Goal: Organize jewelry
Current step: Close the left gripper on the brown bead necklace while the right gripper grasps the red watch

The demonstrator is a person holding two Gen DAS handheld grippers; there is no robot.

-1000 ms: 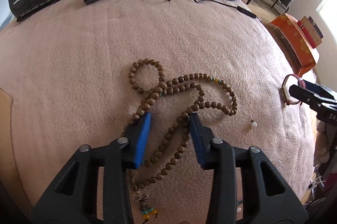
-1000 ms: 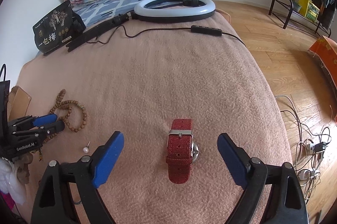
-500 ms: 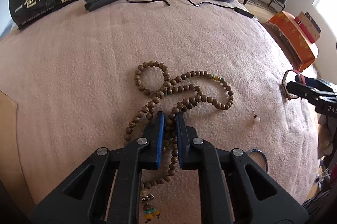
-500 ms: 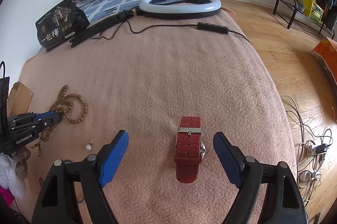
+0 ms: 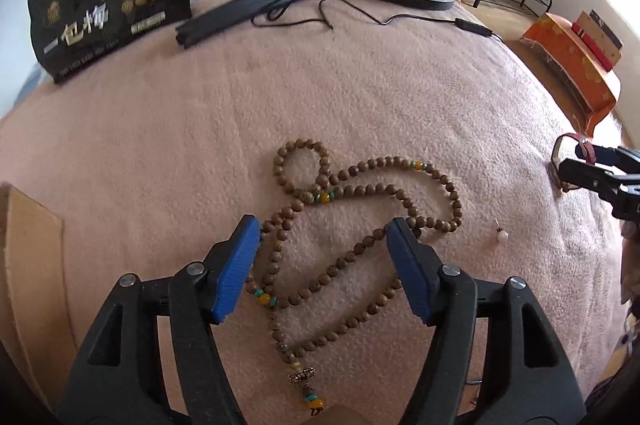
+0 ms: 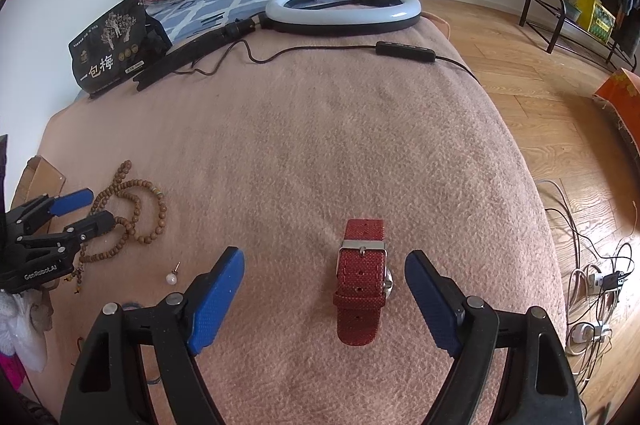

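Observation:
A long string of brown wooden beads lies tangled on the pink blanket. My left gripper is open, its blue pads on either side of the strands; it also shows in the right wrist view. A red fabric-strap watch lies on the blanket between the pads of my open right gripper, nearer the right pad. A pearl stud earring lies right of the beads and shows in the right wrist view too.
A ring light with its cable and remote lies at the far end. A black snack bag stands at the far left. A cardboard piece is at the left edge. An orange box sits on the floor.
My left gripper was open, shut on the bead strands half a second ago, and has opened wide again; the beads have shifted. My right gripper has edged closer to the watch.

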